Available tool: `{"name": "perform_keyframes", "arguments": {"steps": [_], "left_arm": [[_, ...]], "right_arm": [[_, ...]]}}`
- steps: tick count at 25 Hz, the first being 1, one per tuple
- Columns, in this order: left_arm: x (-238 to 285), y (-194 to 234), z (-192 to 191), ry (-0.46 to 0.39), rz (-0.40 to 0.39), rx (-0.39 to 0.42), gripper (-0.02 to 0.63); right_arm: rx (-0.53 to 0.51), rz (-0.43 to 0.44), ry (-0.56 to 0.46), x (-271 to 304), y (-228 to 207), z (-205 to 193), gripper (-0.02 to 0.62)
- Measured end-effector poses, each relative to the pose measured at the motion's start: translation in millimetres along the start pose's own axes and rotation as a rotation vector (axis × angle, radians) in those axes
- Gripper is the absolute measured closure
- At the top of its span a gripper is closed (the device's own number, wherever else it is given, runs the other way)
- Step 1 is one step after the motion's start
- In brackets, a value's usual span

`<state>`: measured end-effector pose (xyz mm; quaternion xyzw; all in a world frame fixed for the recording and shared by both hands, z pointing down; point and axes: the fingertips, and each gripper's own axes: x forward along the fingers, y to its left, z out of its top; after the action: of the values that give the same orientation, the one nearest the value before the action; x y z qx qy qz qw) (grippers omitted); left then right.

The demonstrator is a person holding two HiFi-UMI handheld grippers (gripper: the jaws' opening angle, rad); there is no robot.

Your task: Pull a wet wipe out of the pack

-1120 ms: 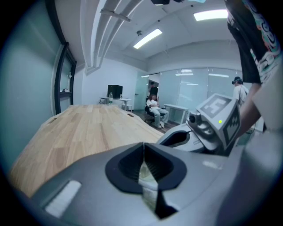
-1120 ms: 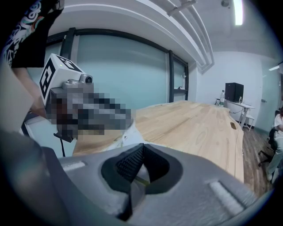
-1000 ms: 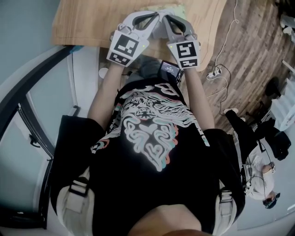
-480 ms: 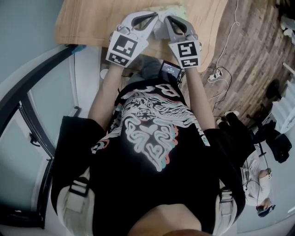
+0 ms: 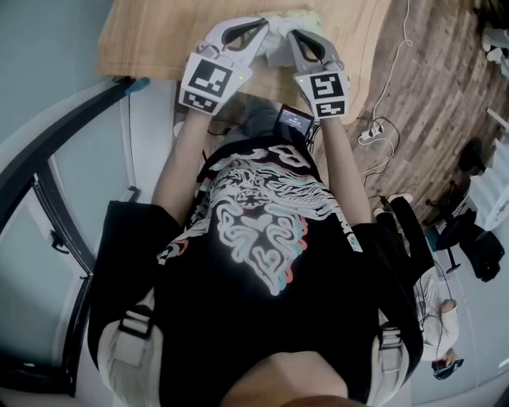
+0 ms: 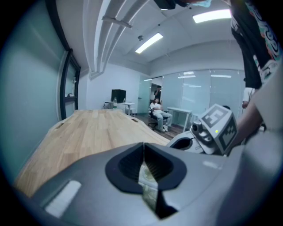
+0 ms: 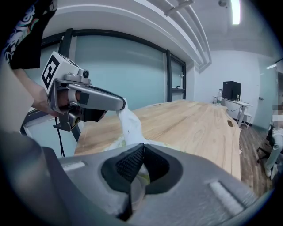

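Over the near edge of the wooden table (image 5: 159,40), both grippers meet at the wet wipe pack (image 5: 278,54), a white and pale green soft pack. My left gripper (image 5: 266,24) is shut on a white wet wipe (image 7: 130,126) that stretches up out of the pack to its tips (image 7: 123,105). In the left gripper view the pale sheet (image 6: 148,183) shows pinched between the closed jaws (image 6: 143,152). My right gripper (image 7: 142,150) is shut on the pack's wrapper (image 7: 139,178) and sits just right of the left one (image 5: 290,36).
The long wooden table (image 7: 194,128) runs away beyond the pack. A black device with a screen (image 5: 293,121) hangs at the person's chest. Cables and a power strip (image 5: 370,127) lie on the floor at the right. A seated person (image 6: 159,112) is far across the room.
The left gripper has edged slightly up and away with the wipe in it. The right gripper has stayed on the pack.
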<state>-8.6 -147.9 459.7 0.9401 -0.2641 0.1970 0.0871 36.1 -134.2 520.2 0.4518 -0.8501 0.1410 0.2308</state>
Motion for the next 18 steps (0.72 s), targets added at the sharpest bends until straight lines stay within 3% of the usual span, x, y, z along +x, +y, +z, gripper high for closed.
{"name": "perform_keyframes", "arguments": {"steps": [18], "left_arm": [[-27.8,3.9,3.6,-0.011,0.056,-0.005,0.611]], "right_arm": [[0.0,-0.004,-0.011,-20.2,12.4,1.0,0.595]]}}
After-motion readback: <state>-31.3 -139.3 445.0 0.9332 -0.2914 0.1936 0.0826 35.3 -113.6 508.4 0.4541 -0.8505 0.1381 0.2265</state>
